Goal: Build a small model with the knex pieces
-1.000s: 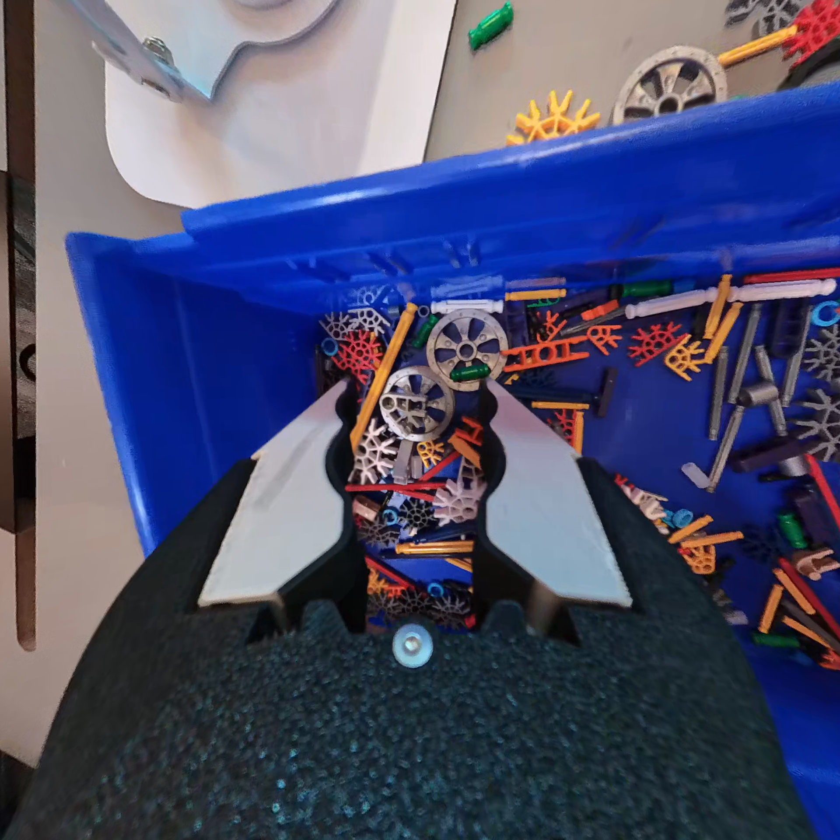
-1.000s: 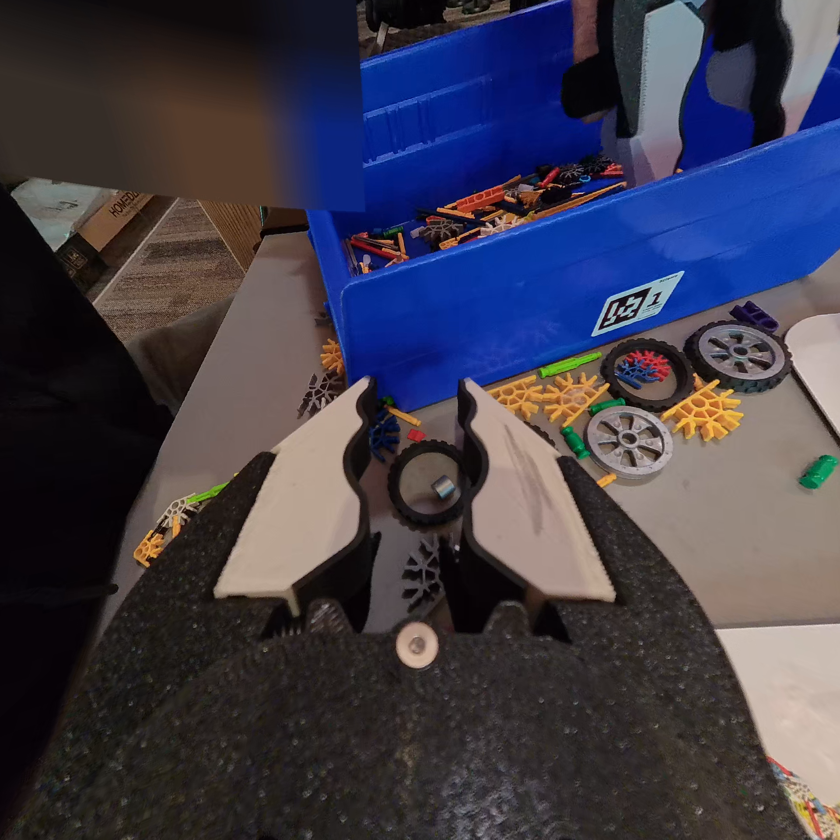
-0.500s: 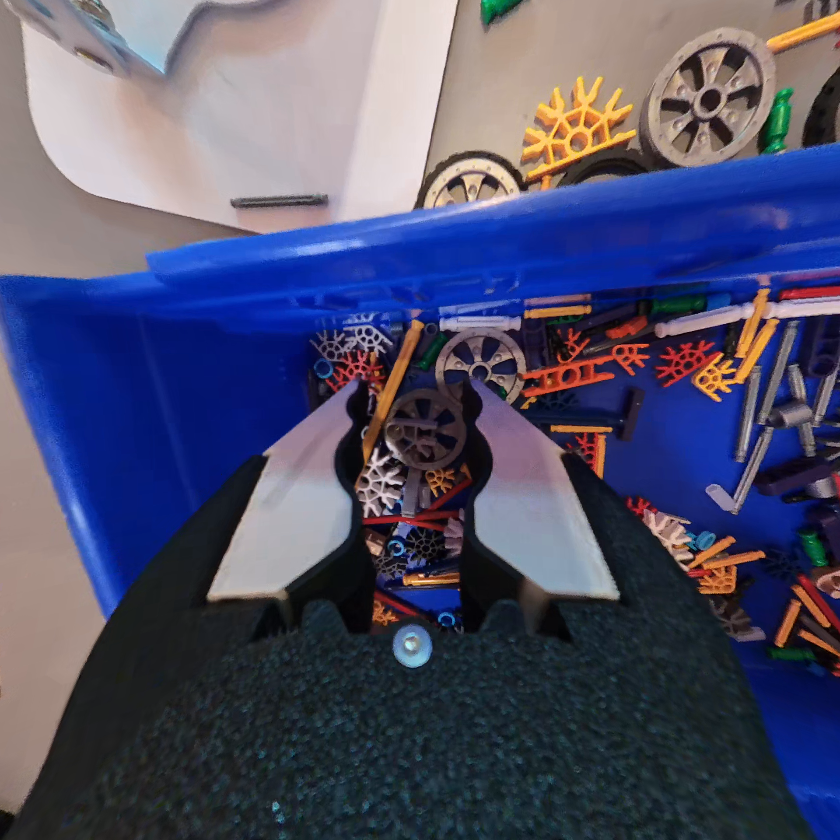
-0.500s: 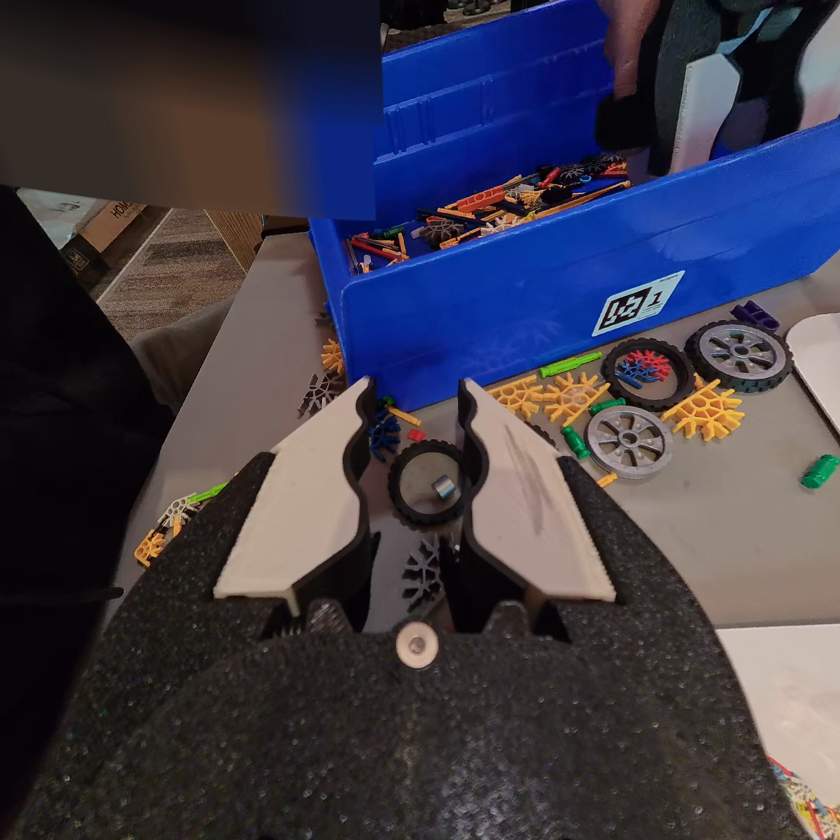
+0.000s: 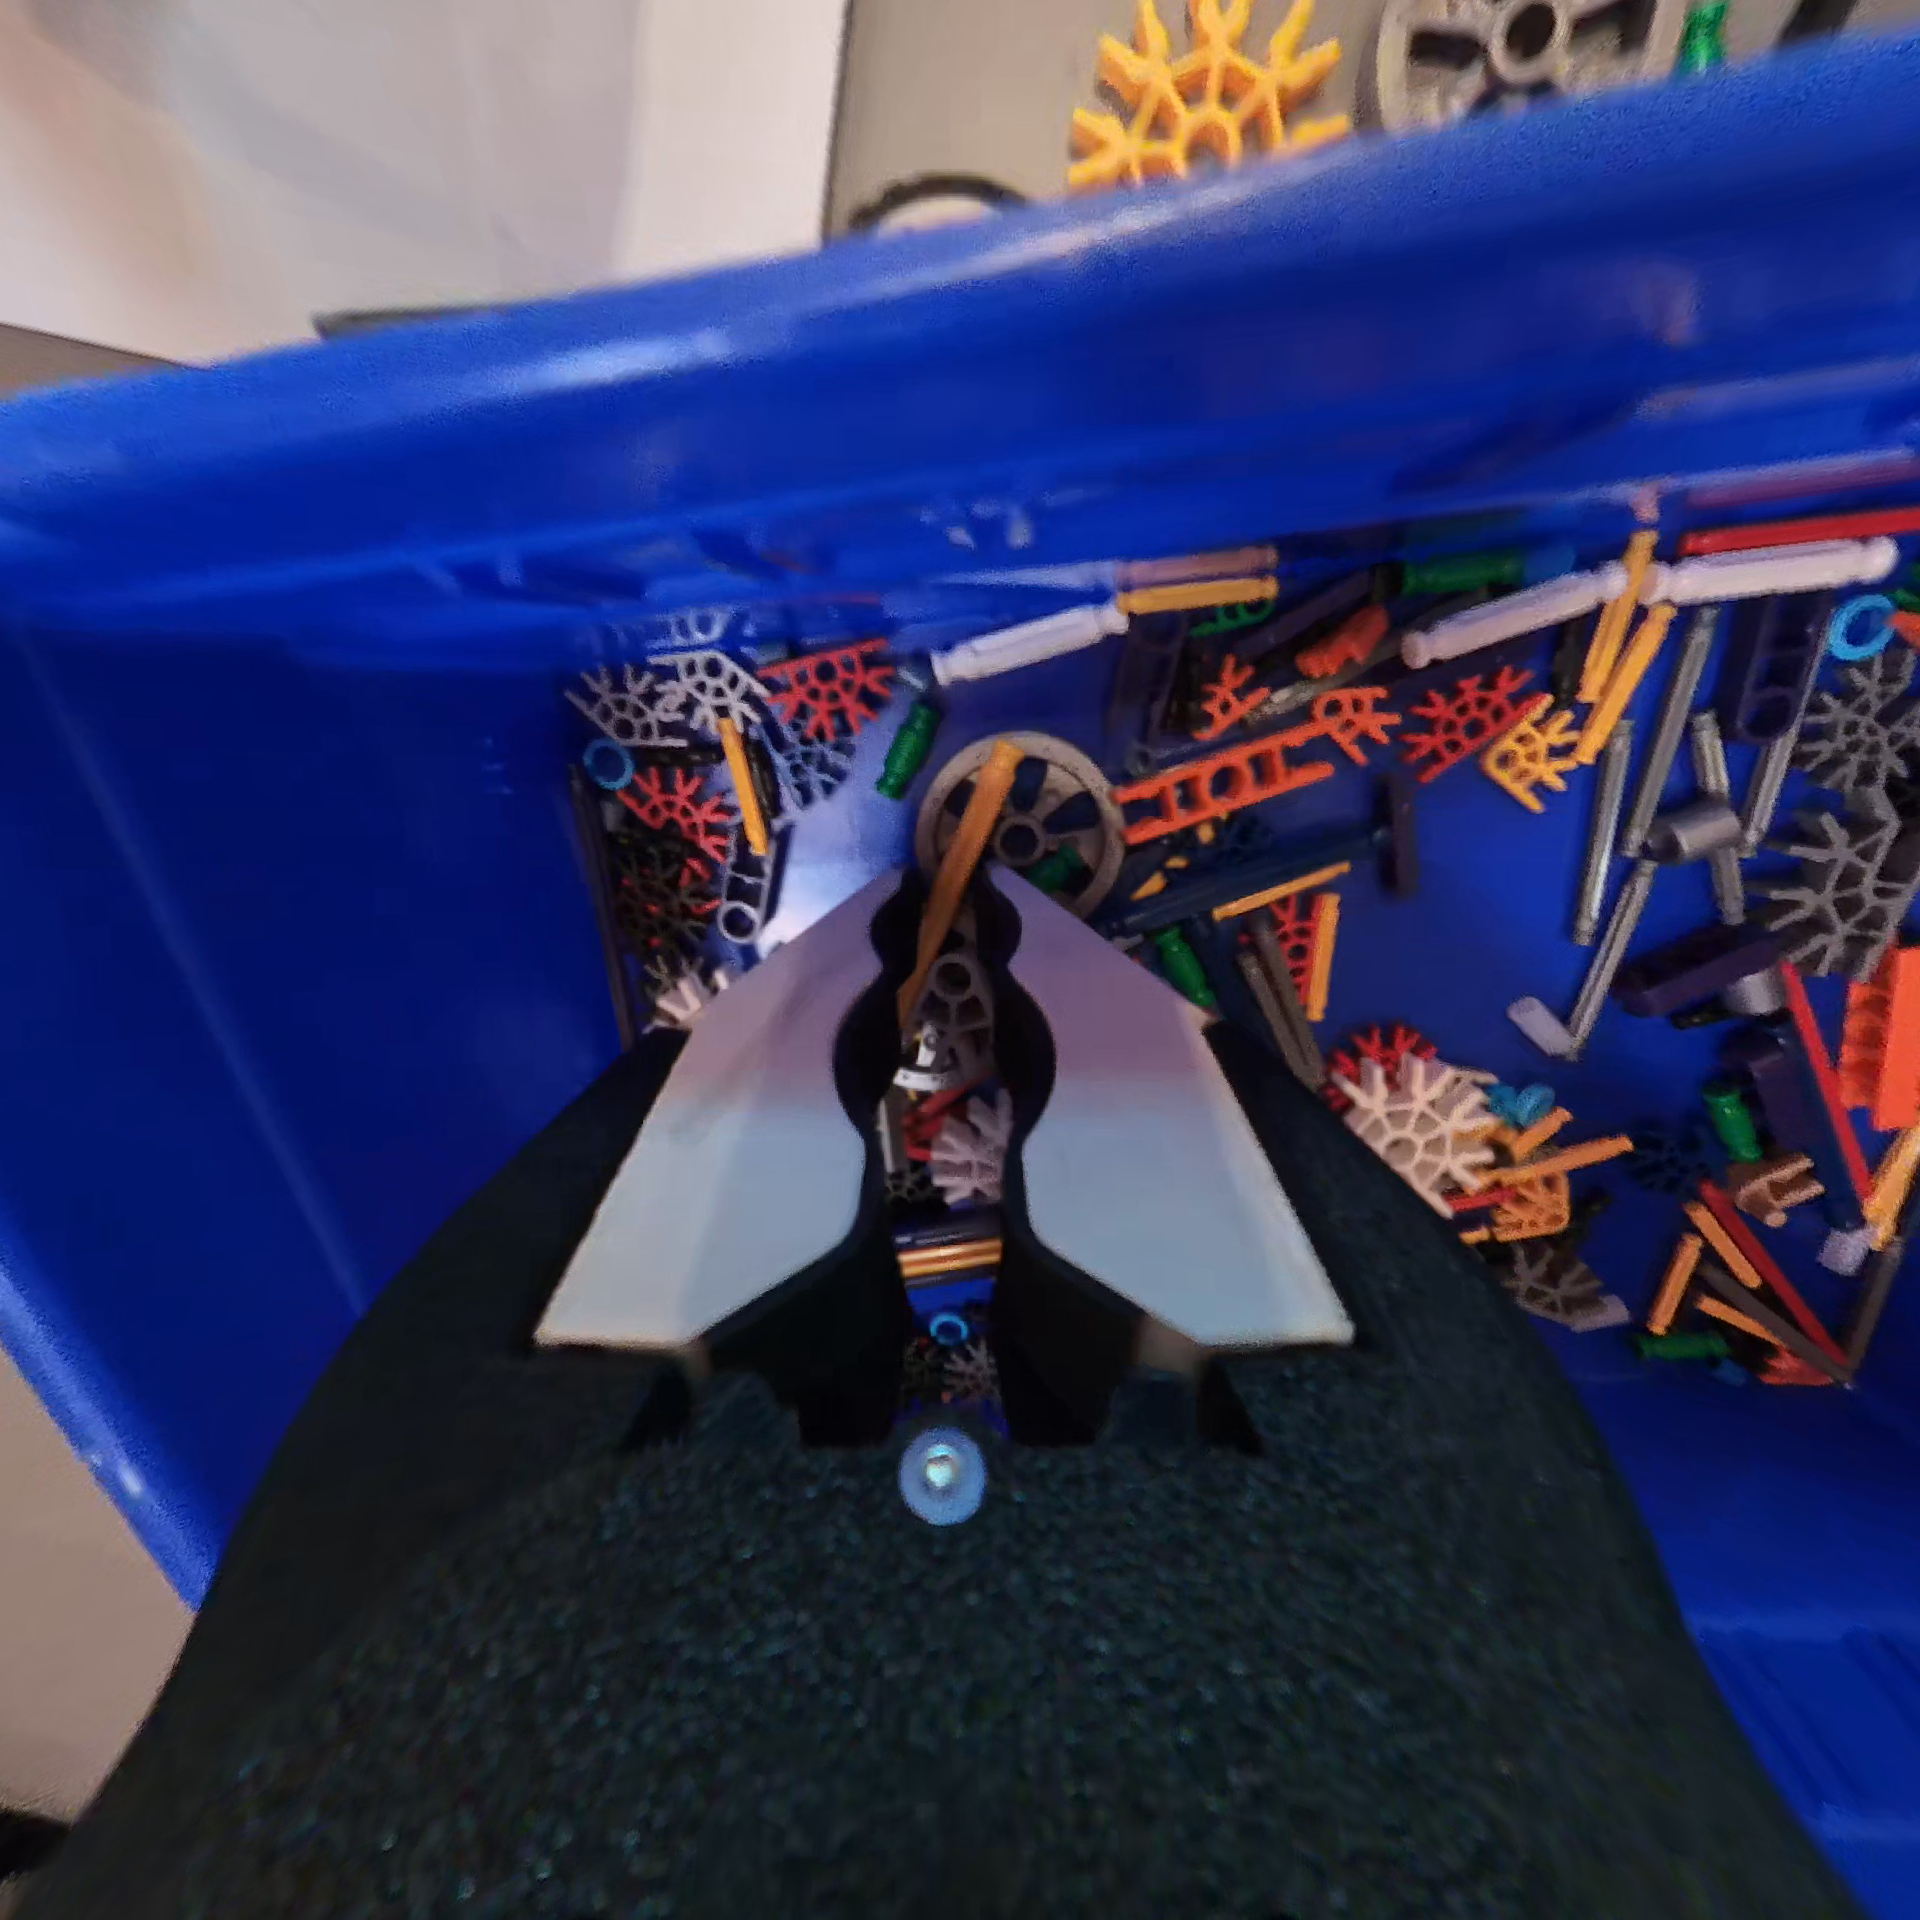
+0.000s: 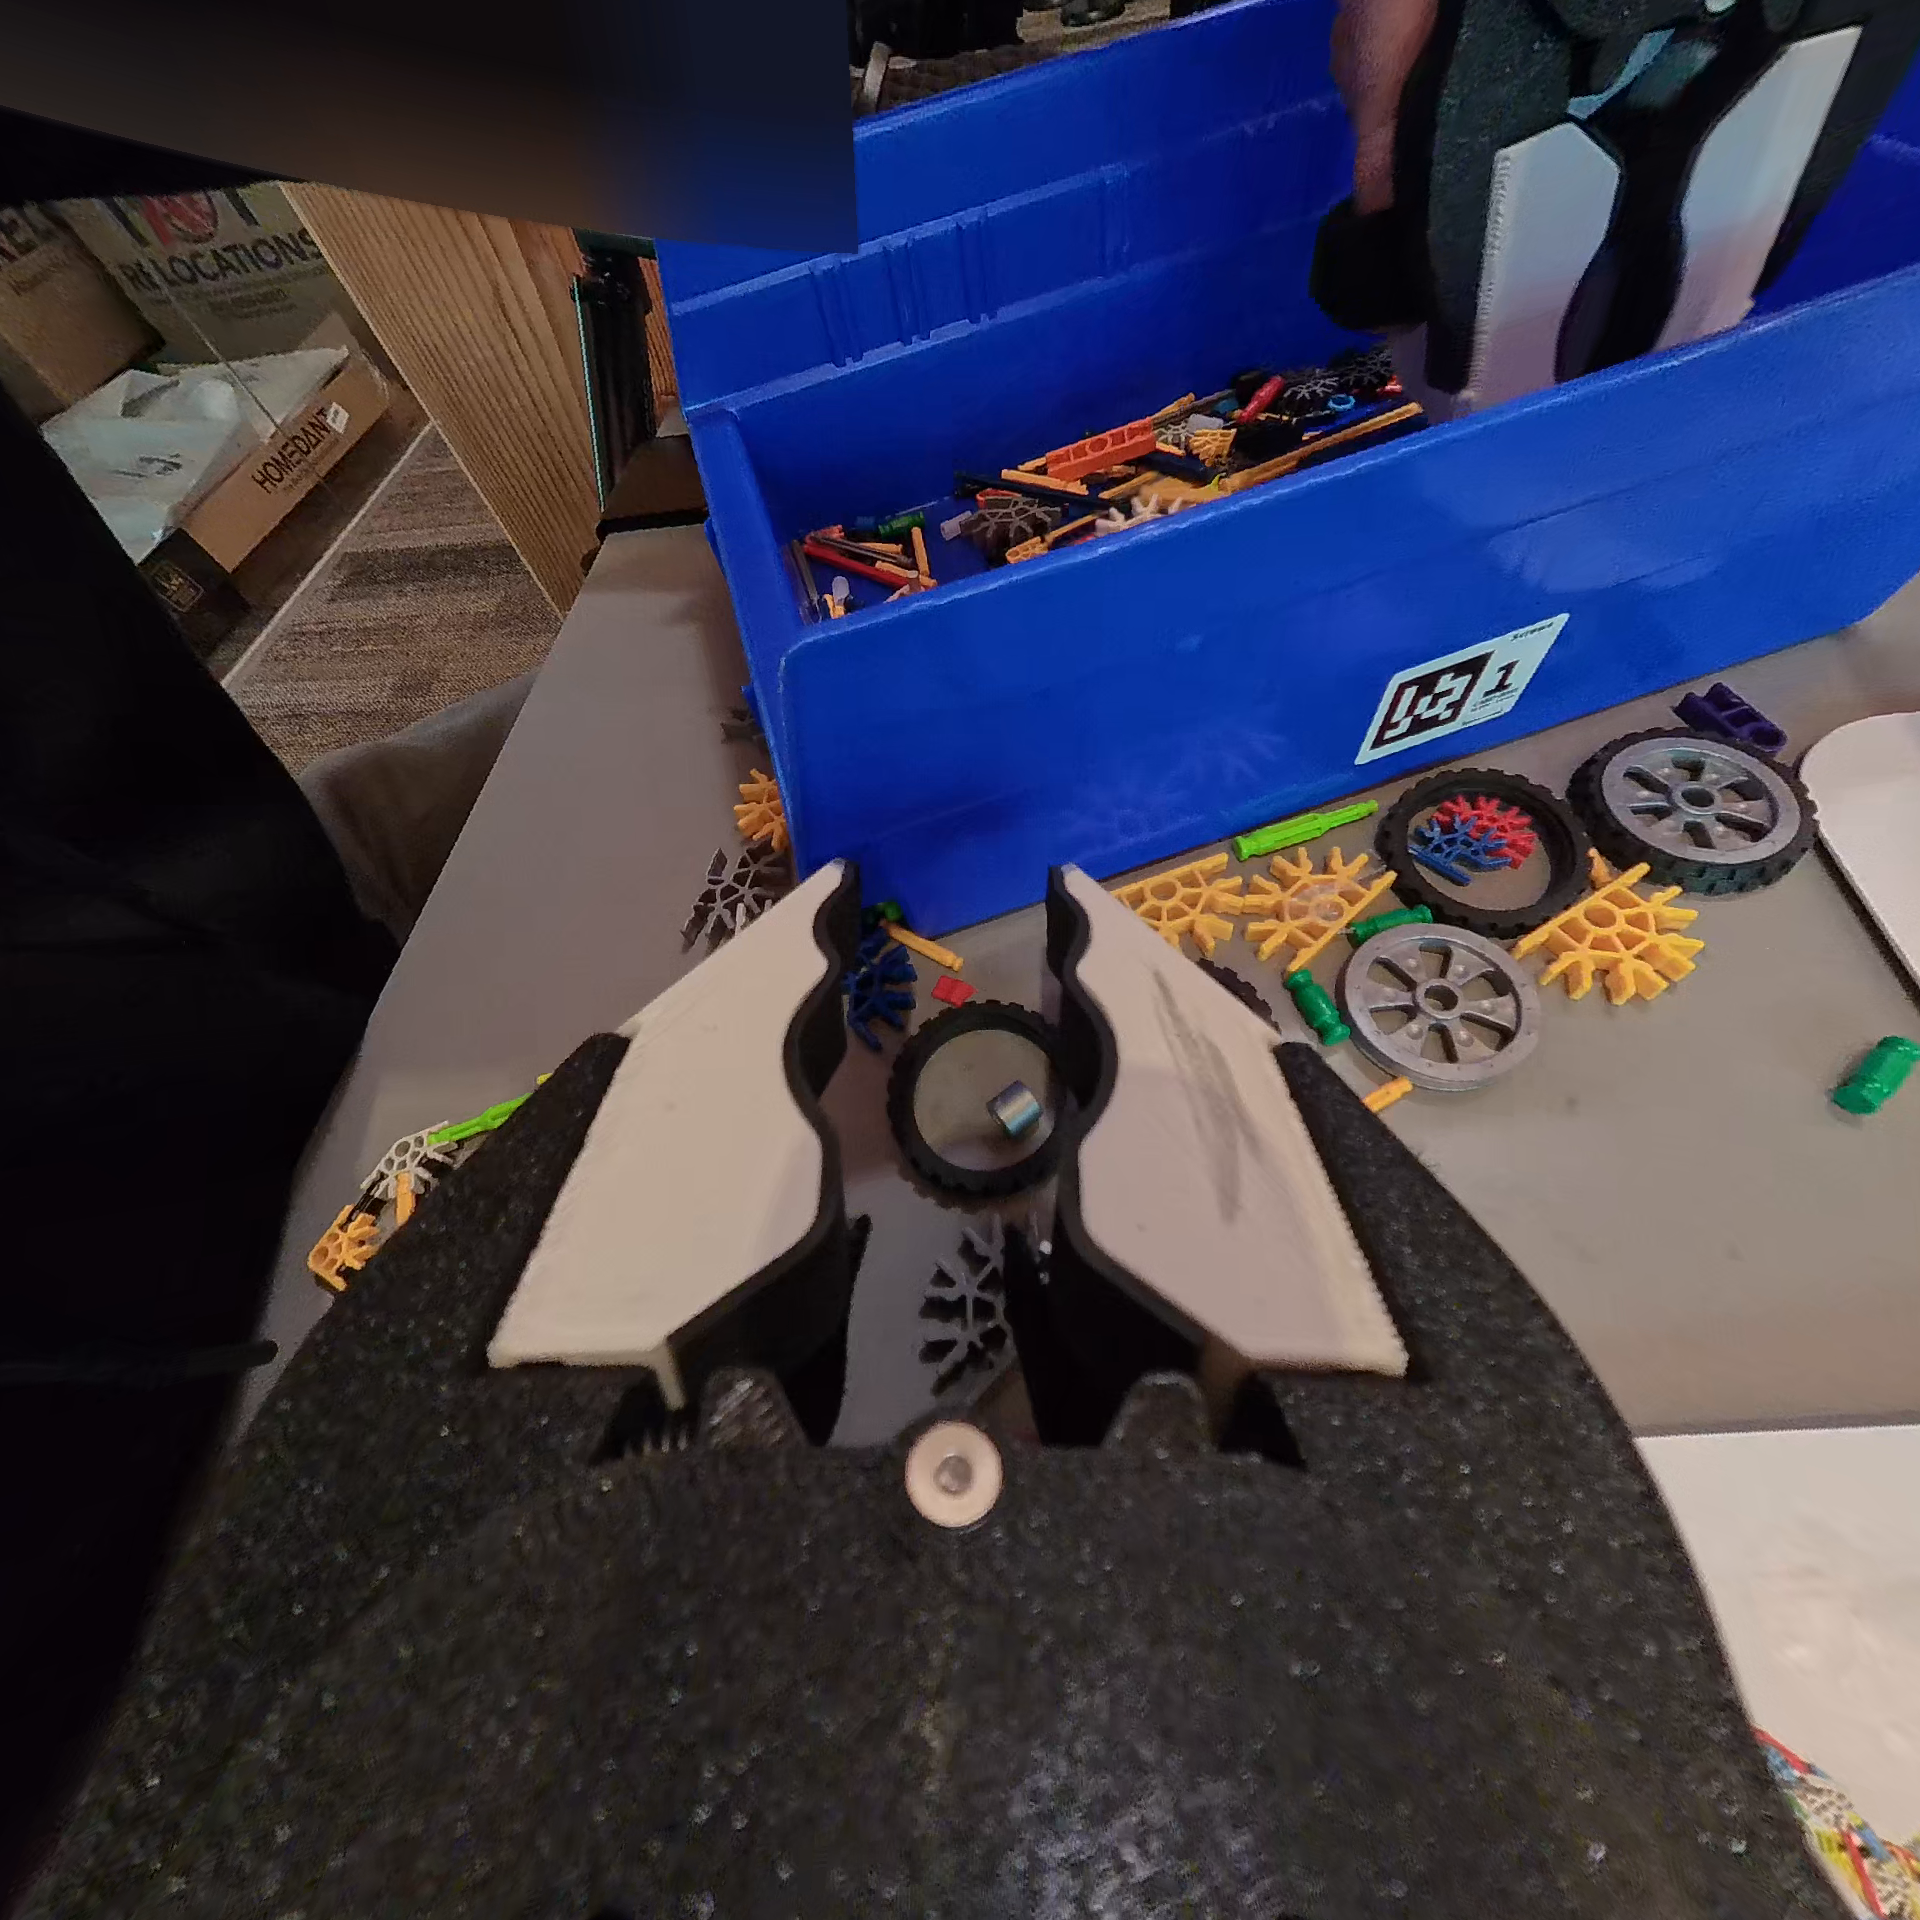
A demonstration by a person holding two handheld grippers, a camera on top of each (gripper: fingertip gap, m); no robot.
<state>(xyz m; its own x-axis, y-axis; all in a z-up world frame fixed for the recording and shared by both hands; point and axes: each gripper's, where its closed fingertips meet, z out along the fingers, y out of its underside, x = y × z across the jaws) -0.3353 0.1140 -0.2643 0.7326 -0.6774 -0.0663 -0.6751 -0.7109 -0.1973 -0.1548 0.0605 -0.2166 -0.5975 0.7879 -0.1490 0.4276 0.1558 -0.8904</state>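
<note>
The left tool (image 5: 948,904) pinches a light, hard grey wheel (image 5: 951,1013) in the blue bin (image 5: 312,935), while the right tool (image 6: 951,909) hangs open over a black tire (image 6: 977,1117).

Office or lab room. Grey worktop (image 6: 582,831) carries a tagged blue bin (image 6: 1195,727). Carpet floor (image 6: 343,613), wood-slat wall (image 6: 468,374), cardboard boxes (image 6: 281,457) beyond.

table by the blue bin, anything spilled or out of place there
Yes. Toy building pieces lie loose on the table outside the blue bin: yellow connectors, a grey wheel hub, a tyred wheel, and an empty black tyre with a small metal cylinder inside it.
</note>
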